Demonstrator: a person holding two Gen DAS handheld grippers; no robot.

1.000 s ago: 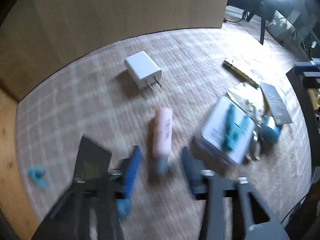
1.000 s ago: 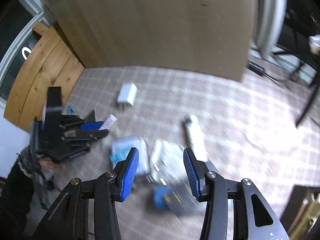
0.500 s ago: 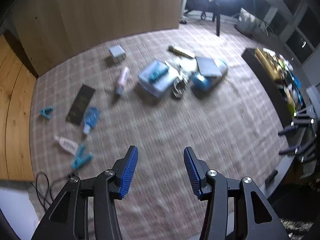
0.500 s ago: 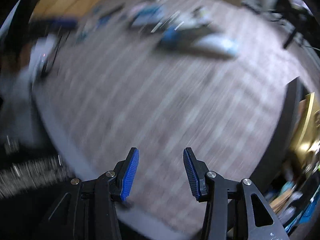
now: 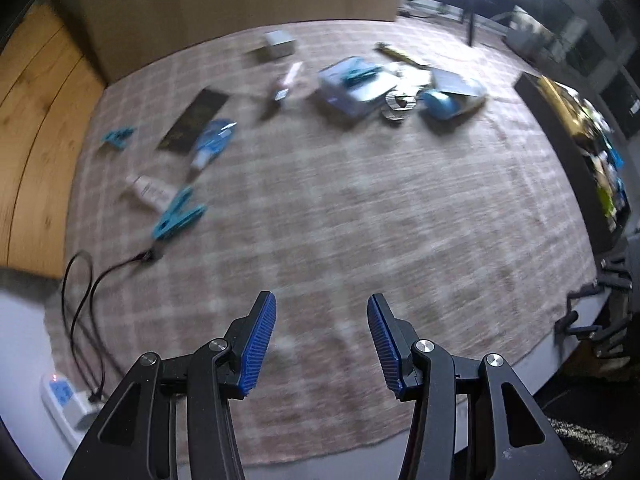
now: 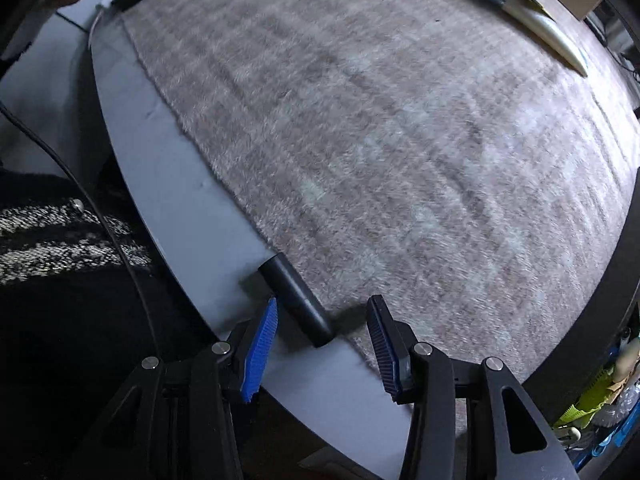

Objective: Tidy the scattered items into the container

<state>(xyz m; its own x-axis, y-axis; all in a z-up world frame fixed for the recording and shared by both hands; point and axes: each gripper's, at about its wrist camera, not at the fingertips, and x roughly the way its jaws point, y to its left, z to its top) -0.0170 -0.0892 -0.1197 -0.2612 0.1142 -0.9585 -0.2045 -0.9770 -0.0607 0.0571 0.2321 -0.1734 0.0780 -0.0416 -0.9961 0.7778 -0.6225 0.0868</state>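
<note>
a checked rug (image 6: 400,140) covers the table. a black tube (image 6: 298,304), likely light, stiff and slick, lies between the right gripper's (image 6: 322,354) closing jaws, untouched; mid-length suits. the left gripper (image 5: 322,346) is open, empty.

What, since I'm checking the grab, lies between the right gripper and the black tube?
Nothing visible. The tube lies bare at the mat's edge, between the right gripper's closing jaws.
</note>
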